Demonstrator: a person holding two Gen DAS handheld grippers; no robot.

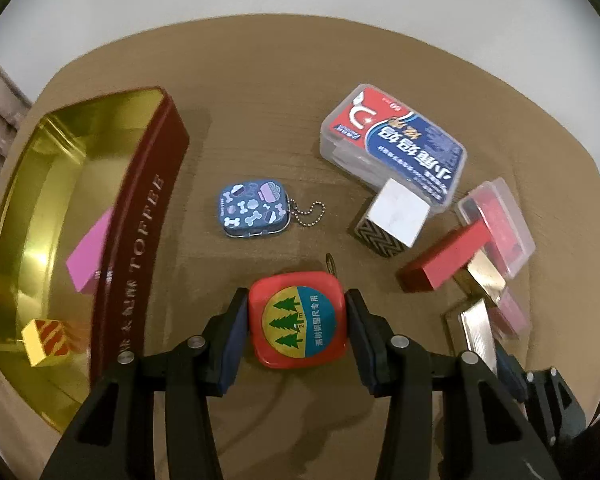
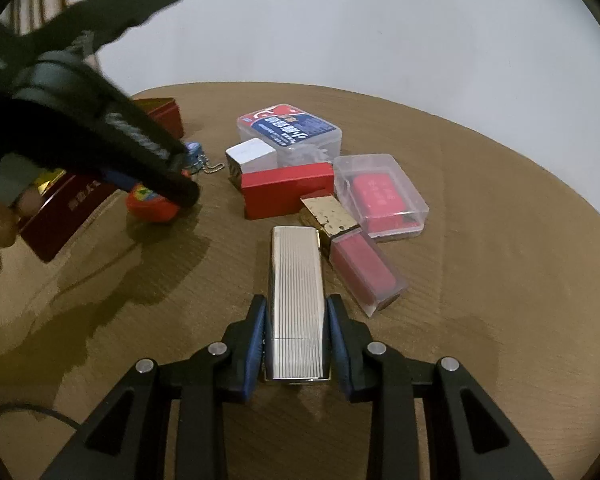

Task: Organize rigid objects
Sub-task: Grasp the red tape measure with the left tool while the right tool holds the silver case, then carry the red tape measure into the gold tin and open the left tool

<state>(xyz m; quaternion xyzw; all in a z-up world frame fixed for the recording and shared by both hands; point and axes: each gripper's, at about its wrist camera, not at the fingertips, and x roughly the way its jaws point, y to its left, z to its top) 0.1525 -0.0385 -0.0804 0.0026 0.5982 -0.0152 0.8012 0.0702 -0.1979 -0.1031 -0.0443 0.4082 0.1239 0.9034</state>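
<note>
In the left wrist view the left gripper (image 1: 297, 326) has its jaws partly closed, pads pressing both sides of a red tape measure (image 1: 298, 320). The case is squarish, so no long axis shows; its round tree label faces the camera and a small metal loop sticks out at its 12 o'clock edge.

From the tape measure, a blue bone-print tin (image 1: 253, 209) with a ball chain lies at 11 o'clock, well apart. At 9 o'clock stands the open red toffee tin (image 1: 140, 236), gold inside, holding a pink block (image 1: 90, 250) and a striped gold cube (image 1: 46, 340).

At 2 o'clock a white block (image 1: 394, 216) leans against a clear box with a blue label (image 1: 396, 148). A red box (image 1: 444, 258) lies at 3 o'clock.

In the right wrist view the right gripper (image 2: 296, 342) is narrowly closed on a ribbed silver case (image 2: 296, 300); its long axis runs toward 12 o'clock. Just beyond, a gold-capped pink bottle (image 2: 352, 248) touches its far right corner, and the red box and a clear box with a pink insert (image 2: 380, 196) crowd ahead on the brown table (image 2: 480, 280).
</note>
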